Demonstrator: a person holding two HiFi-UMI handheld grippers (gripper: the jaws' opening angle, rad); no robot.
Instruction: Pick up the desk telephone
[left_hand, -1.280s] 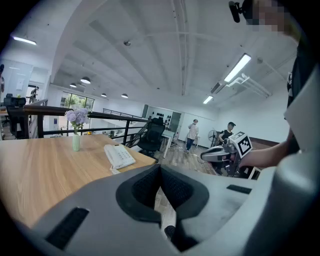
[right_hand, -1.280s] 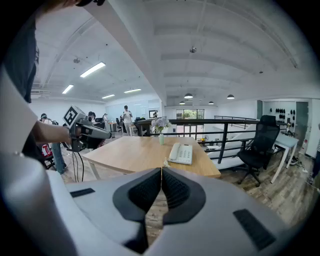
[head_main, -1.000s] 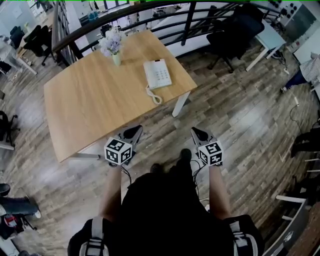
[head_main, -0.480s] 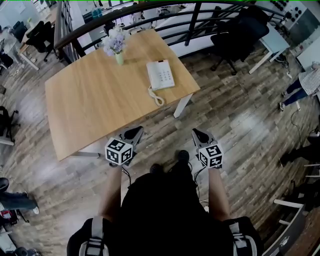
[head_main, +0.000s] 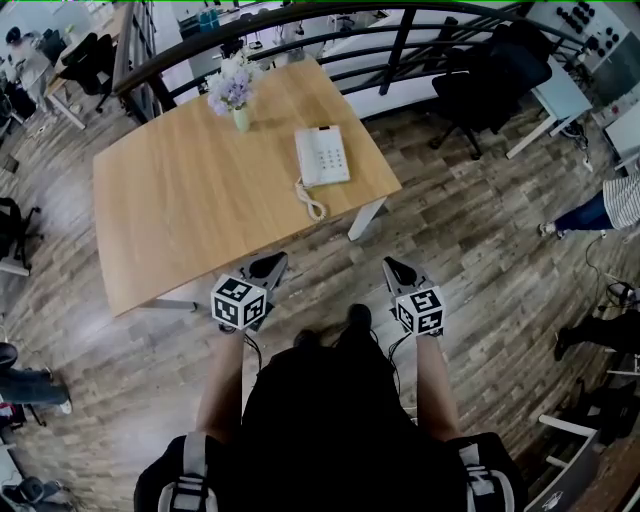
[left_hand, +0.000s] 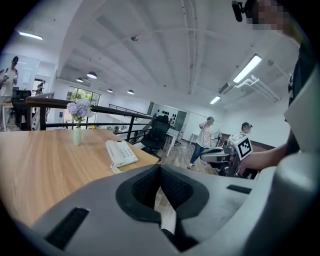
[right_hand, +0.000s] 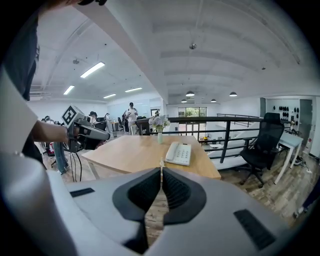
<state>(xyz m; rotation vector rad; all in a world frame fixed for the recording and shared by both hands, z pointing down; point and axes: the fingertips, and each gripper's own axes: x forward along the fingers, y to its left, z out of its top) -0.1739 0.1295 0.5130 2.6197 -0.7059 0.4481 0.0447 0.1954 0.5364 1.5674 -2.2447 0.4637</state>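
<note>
One small vase (head_main: 241, 119) is seen on the wooden surface (head_main: 190, 205) with a single bunch of pale purple flowers (head_main: 230, 85) in it. One white desk telephone (head_main: 322, 157) lies near the surface's right edge, its coiled cord (head_main: 312, 200) beside it. Two claws are seen closed on nothing and well apart from the telephone: the left claw (head_main: 273, 260) and the right claw (head_main: 391, 266).

Big light-wood table (head_main: 190, 200) fills the upper left, with a little vase of purple flowers (head_main: 233, 92) near its far edge. Black railing (head_main: 398, 45) runs along the top, a black office chair (head_main: 490, 75) sits upper right, and the plank floor (head_main: 480, 250) is everywhere else. Someone in a striped shirt (head_main: 612, 203) is at the right edge.
</note>
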